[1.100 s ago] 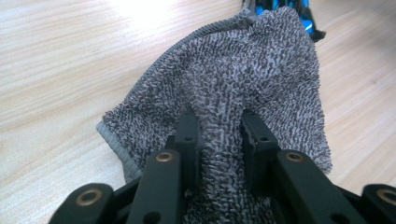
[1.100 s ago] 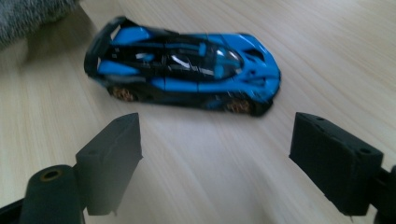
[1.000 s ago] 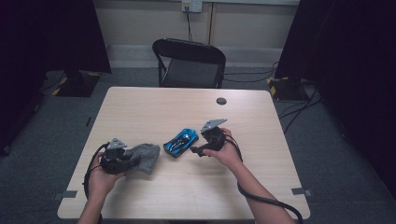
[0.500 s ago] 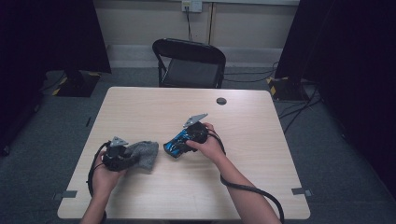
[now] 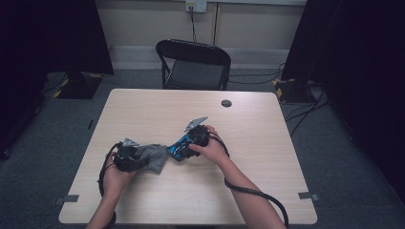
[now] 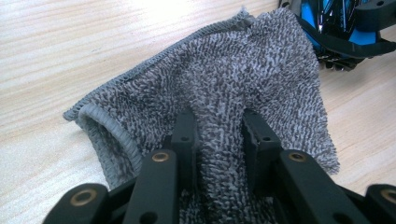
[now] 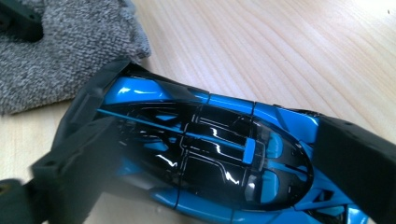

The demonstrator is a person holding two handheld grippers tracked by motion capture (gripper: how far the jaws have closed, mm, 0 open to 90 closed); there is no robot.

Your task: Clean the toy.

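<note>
A blue and black toy car (image 7: 205, 154) lies on the wooden table (image 5: 239, 181), beside a grey cloth (image 6: 224, 88). My right gripper (image 7: 219, 107) straddles the car lengthwise, one jaw at each end. Its jaws have just been opening and stand wide, with the car between them. From the high view, the right gripper (image 5: 181, 151) sits over the car (image 5: 174, 148) at mid-table. My left gripper (image 6: 217, 126) is shut on a pinched fold of the cloth. The cloth (image 5: 155, 157) reaches to the car's tail (image 6: 336, 23).
A small black disc (image 5: 226, 103) lies on the far part of the table. A black folding chair (image 5: 193, 64) stands behind the far edge. Cables trail from both grippers toward the near edge.
My right gripper has moved left onto the car and its jaws now sit at the car's ends. The left gripper has shifted slightly toward the car with the cloth.
</note>
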